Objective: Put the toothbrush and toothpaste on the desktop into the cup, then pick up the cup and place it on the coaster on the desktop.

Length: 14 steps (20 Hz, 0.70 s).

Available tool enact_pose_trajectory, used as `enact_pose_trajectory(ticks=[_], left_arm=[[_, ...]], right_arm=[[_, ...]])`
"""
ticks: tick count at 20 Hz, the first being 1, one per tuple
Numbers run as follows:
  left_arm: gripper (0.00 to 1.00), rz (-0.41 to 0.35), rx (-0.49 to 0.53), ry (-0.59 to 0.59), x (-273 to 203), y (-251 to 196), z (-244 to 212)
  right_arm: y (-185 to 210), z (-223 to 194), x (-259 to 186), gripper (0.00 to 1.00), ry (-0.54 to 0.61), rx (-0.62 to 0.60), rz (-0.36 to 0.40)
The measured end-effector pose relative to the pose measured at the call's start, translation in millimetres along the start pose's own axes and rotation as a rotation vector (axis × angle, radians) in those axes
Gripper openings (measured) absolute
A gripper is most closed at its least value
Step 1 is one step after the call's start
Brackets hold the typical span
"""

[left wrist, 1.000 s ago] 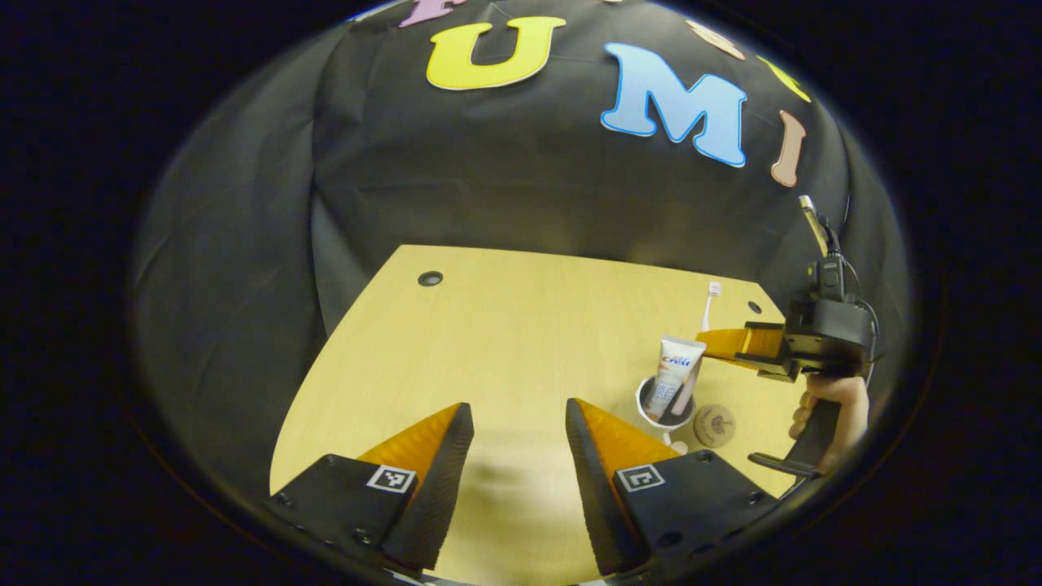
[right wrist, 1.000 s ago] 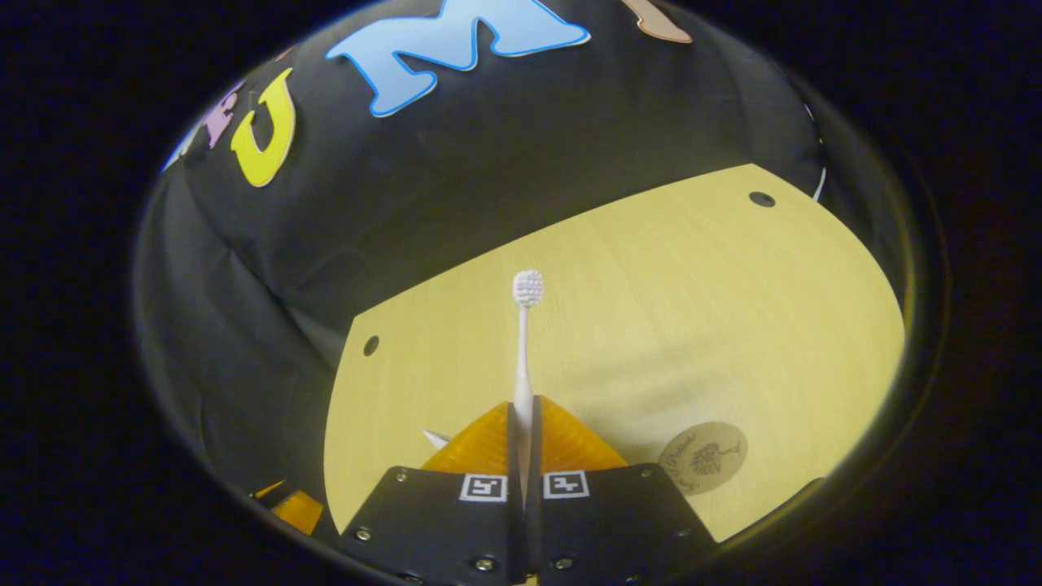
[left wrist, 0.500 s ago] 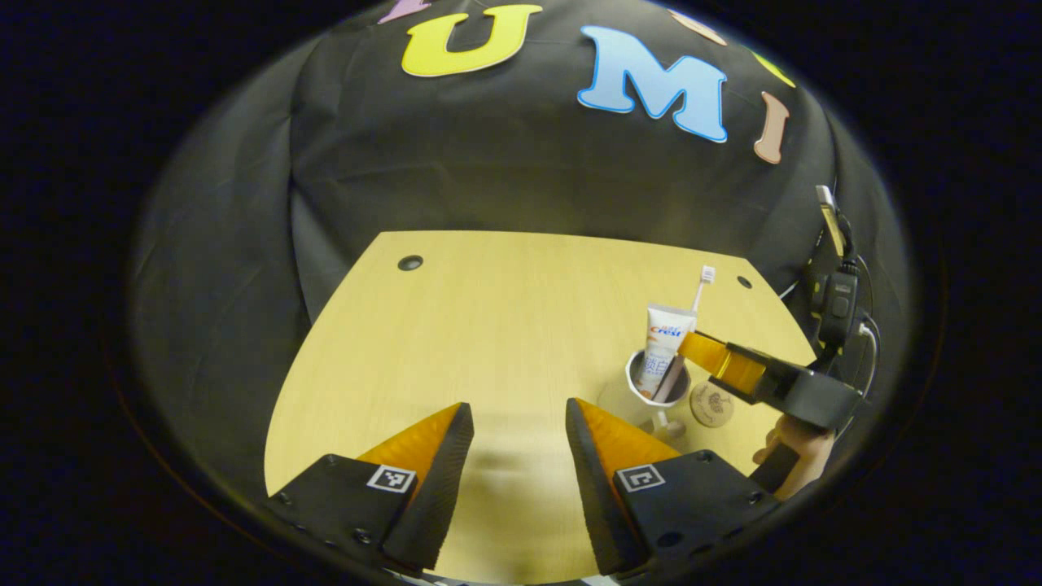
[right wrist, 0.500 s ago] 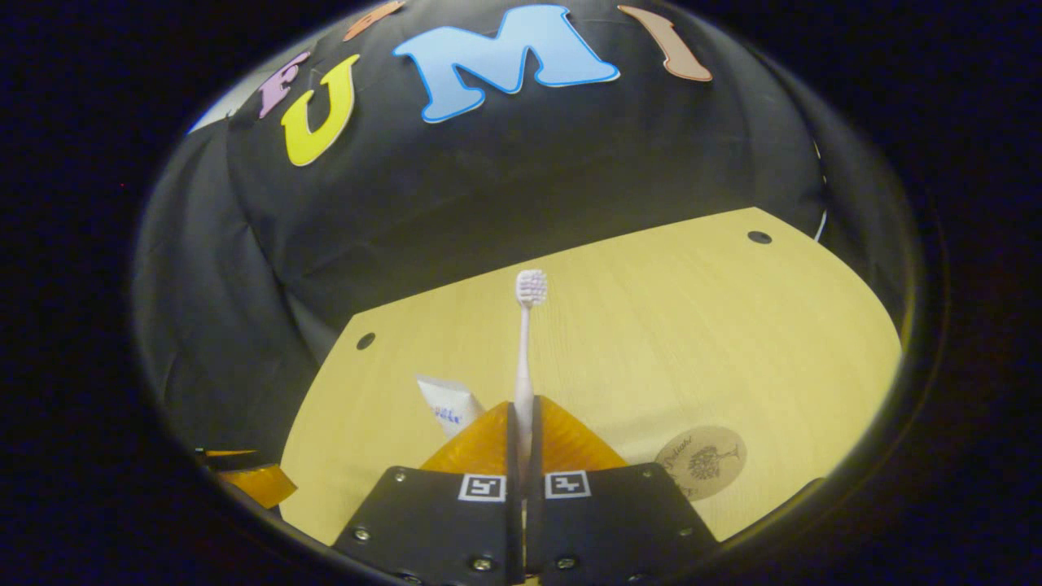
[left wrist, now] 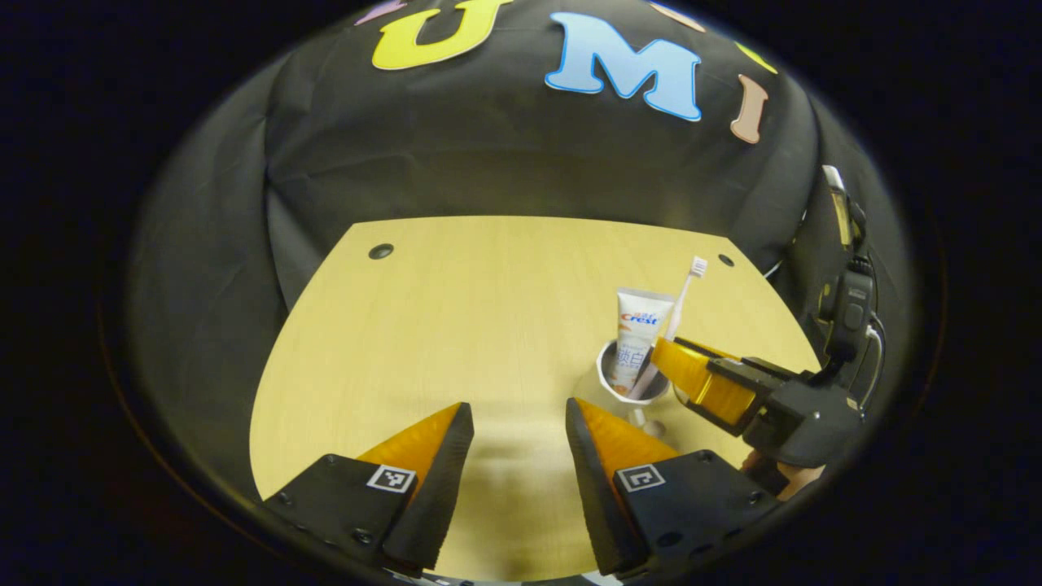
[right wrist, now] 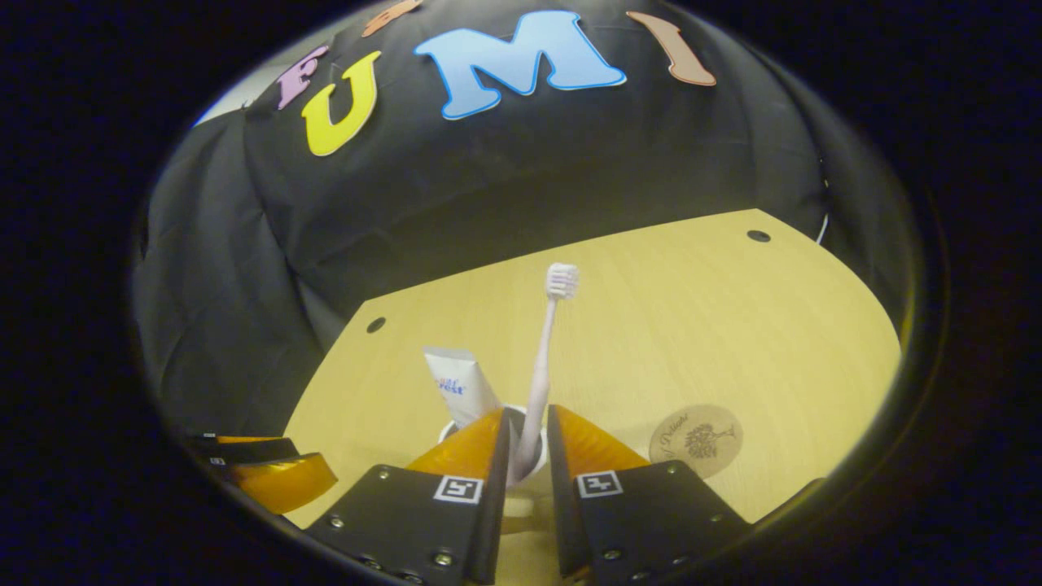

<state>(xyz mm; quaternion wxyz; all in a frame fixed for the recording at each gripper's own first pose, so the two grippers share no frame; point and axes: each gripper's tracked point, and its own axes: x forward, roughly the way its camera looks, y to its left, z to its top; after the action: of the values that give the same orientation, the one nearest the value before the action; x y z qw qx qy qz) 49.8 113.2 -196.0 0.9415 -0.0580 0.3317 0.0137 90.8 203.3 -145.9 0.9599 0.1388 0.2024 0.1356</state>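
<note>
Toothbrush (right wrist: 540,374) stands tilted in the cup (right wrist: 521,472) between the right gripper (right wrist: 527,443)'s 2 parted fingers, beside the toothpaste (right wrist: 457,389). Coaster (right wrist: 695,436) lies just right of those jaws. Left gripper (left wrist: 517,439) hangs spread over bare desktop (left wrist: 456,309), cup (left wrist: 628,381) off its right finger.

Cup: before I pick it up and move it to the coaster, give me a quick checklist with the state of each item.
1. Toothpaste standing in the cup: ok.
2. Toothbrush in the cup, leaning on the rim: ok.
3. Right tool has let go of the toothbrush, fingers apart: ok.
4. Right tool clear of the cup: not ok, its fingers straddle the brush handle above the rim.
5. Coaster bare: ok.
6. Left tool open and holding nothing: ok.
</note>
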Motion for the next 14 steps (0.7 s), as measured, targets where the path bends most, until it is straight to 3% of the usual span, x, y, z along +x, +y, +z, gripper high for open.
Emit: enact_pose_trajectory(ticks=[1, 2, 3, 5, 12, 13, 14], left_arm=[[0.75, -0.007, -0.001, 0.003, 1.6, -4.8, -1.8], [0.8, -0.015, -0.001, 0.008, 2.8, -9.3, -3.2], [0.75, -0.023, 0.0, 0.013, 2.0, -15.0, -5.7], [0.8, -0.043, 0.001, 0.026, 2.7, -29.6, -5.2], [0.75, -0.124, 0.053, 0.152, 16.1, -85.6, -9.7], [0.7, -0.127, 0.064, 0.177, 18.4, -92.2, -10.5], [0.75, -0.129, 0.073, 0.207, 24.2, -96.8, -13.8]], right_arm=[[-0.1, -2.5, -4.4, 0.31, 0.004, -0.007, 0.004], [-1.3, -2.7, -9.7, 0.32, 0.003, -0.009, 0.003], [-3.7, -0.5, -14.9, 0.32, -0.001, -0.008, 0.004], [-13.9, 5.4, -24.7, 0.32, -0.012, -0.004, -0.004], [-89.6, 15.7, -58.3, 0.32, -0.022, 0.039, -0.106], [-100.1, 13.4, -62.1, 0.32, -0.018, 0.049, -0.123], [-108.8, 13.4, -65.3, 0.32, -0.016, 0.061, -0.135]])
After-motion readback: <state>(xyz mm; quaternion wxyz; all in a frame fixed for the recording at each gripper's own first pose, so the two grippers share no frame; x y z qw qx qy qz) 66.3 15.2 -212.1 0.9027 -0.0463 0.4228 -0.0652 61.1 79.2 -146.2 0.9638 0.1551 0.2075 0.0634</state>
